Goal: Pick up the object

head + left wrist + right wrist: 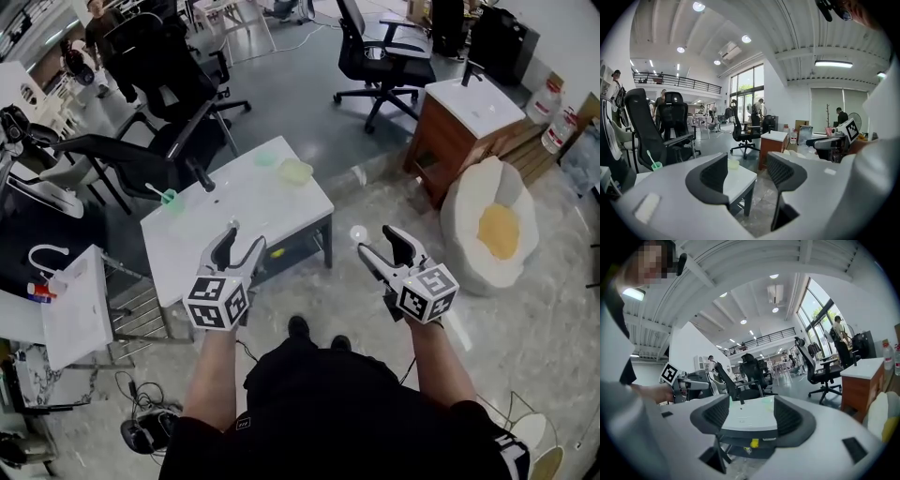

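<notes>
A white table (pixel 234 211) stands in front of me. On it are a green cup holding a toothbrush (pixel 170 198), a pale yellow-green bowl (pixel 295 171) and a small pale green piece (pixel 267 158). My left gripper (pixel 244 239) hovers open over the table's near edge with nothing in it. To the table's right, over the floor, my right gripper (pixel 375 241) is open and empty too. The left gripper view frames the table corner (pixel 740 177), the bowl (pixel 733 163) and the green cup (pixel 656 165) beyond the open left gripper (pixel 749 173). The right gripper (pixel 752 416) looks at the table (pixel 750 414) from the side.
Black office chairs (pixel 159 141) crowd the table's far left, and another chair (pixel 380 56) stands behind it. A wooden cabinet with a white top (pixel 469 112) and a white and yellow beanbag (pixel 497 225) are on the right. A white unit (pixel 75 300) stands at the left. People stand far off.
</notes>
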### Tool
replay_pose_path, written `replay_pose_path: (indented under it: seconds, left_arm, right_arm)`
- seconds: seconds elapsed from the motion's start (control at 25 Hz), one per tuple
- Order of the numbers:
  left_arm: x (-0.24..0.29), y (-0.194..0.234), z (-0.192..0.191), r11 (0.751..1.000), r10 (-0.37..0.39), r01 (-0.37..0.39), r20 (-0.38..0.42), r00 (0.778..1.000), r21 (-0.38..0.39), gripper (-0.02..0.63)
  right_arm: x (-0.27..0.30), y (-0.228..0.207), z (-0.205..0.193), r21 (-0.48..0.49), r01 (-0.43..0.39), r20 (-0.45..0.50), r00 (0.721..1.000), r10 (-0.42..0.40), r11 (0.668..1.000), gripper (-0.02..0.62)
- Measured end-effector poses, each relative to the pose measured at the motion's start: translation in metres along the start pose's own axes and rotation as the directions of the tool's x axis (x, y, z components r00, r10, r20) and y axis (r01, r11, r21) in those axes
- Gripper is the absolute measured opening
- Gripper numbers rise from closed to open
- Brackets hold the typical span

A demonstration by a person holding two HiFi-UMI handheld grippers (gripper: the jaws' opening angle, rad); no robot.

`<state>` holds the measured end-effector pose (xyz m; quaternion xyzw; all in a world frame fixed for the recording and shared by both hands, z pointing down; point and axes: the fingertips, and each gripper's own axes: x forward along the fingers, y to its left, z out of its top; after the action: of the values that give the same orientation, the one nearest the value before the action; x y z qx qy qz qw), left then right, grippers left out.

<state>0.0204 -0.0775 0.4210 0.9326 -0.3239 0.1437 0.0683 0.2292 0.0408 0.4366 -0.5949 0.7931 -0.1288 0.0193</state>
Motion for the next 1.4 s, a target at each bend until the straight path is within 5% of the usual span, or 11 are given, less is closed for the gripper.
replay_pose_path:
  seconds: [0.32,0.72,1.04,1.4]
  left_arm:
    - [0.035,0.028,-0.001,0.999,-0.024,0.026,0.036,0.999,-0.039,0.267]
    - [0.109,0.113,0.005,0.995,-0.075,0.077,0.029,0.997,-0.065,0.267]
    - [0.160,0.182,0.018,0.990,-0.123,0.125,0.032,0.992,-0.066,0.265]
    - [0.178,0.205,0.010,0.987,-0.123,0.122,-0.007,0.992,-0.103,0.264]
  right_arm:
    - [0.035,-0.024,-0.003,-0.007,0.038,-0.051,0.998,-0.038,0.999,0.268]
    - [0.149,-0.054,0.008,-0.048,0.061,-0.143,0.987,-0.067,0.997,0.268]
    - [0.267,-0.055,0.014,-0.120,0.015,-0.217,0.975,-0.041,0.993,0.268]
    - [0.299,-0.058,-0.004,-0.093,-0.019,-0.279,0.960,-0.008,0.995,0.268]
